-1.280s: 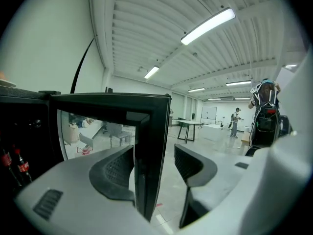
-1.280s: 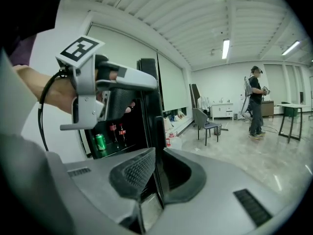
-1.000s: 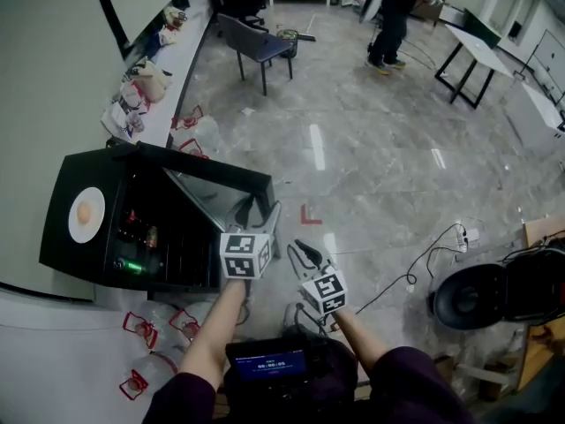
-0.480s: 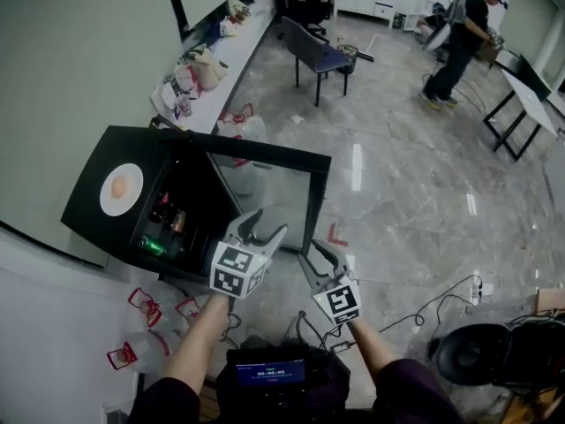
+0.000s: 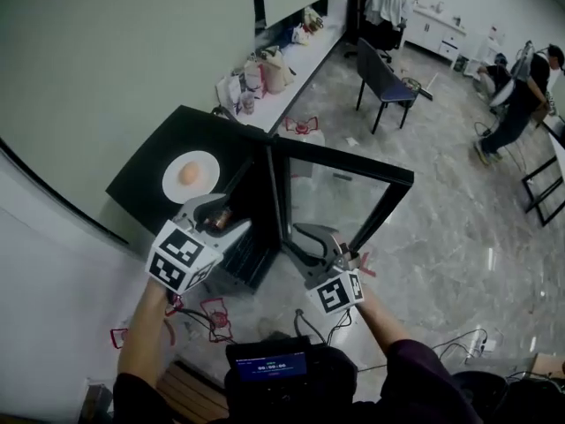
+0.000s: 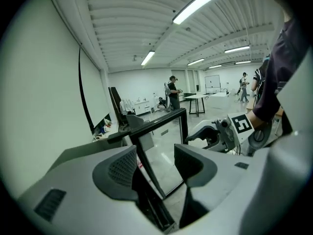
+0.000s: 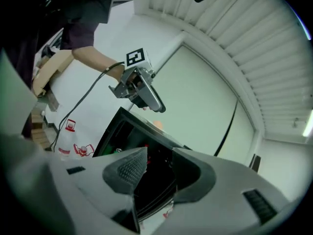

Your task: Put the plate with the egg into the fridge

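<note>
Fridge: low black cabinet against the pale wall, at the left of the head view. The flat top serves as a shelf.
Plate: white and round, flat on the fridge top, well in from the edges. Not yet inside.
Egg: one, brownish, at about the plate's middle. It lies loose, so I judge the plate must be carried level.
Left gripper: held over the fridge's front edge, just below the plate in the head view and not touching it. Jaws apart with nothing between them; its own view shows only the door edge and the floor through the gap. Likely ready to take the plate's rim.
Bottles: red-handled, on the floor at the fridge's foot, below the left gripper and out of the way.
Fridge opening: dark inside, with small items on the shelves that are too dim to name. Free shelf space can't be judged.
Door: glass in a black frame, swung wide to the right, leaving the way in clear.
Right gripper: beside the door's lower edge and clear of it. Jaws have just been opening and now stand released, holding nothing. Its own view looks through the gap into the fridge.
Chair: far behind, beside a cluttered worktop.
Person: far right, well apart and not involved.
Stage: approach to the plate, with the lift and transfer ahead.
</note>
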